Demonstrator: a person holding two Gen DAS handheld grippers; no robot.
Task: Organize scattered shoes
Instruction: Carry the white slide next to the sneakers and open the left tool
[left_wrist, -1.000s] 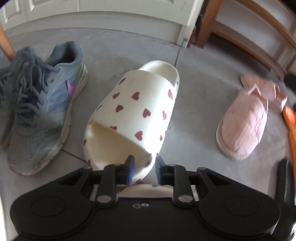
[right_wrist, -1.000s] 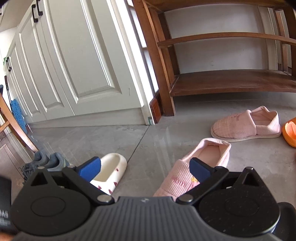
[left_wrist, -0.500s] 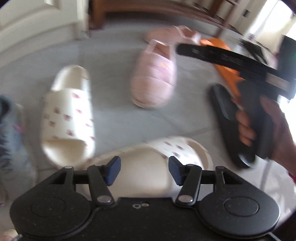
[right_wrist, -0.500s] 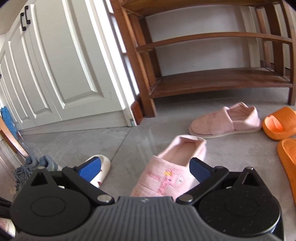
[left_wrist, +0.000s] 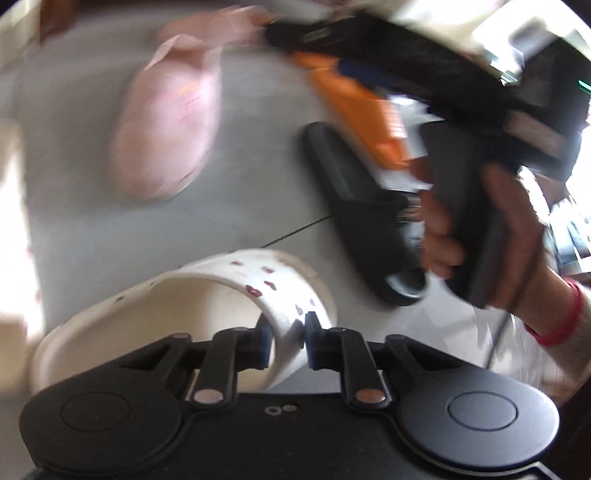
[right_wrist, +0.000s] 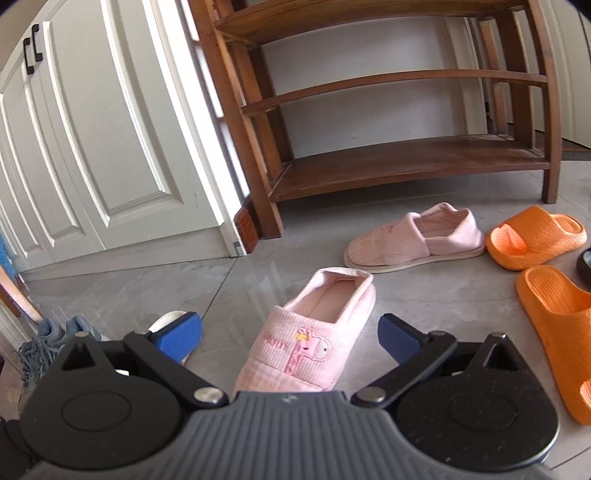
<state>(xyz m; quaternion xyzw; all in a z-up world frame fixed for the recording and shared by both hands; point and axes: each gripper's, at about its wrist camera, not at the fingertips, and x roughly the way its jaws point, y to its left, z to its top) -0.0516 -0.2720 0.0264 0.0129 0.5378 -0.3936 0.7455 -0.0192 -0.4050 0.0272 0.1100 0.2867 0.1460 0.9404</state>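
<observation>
My left hand-held gripper is pinched on the strap of the heart slide, which sits right at its fingertips. Further right on the floor lie a pink slipper (blurred) and a black slide. My right hand-held gripper is spread wide, empty, with the slipper between its fingers but untouched; orange slides lie rightmost.

Slippers lie on the floor before the shelf.

white heart-print slide clamped by strap, pink slippers on floor
</observation>
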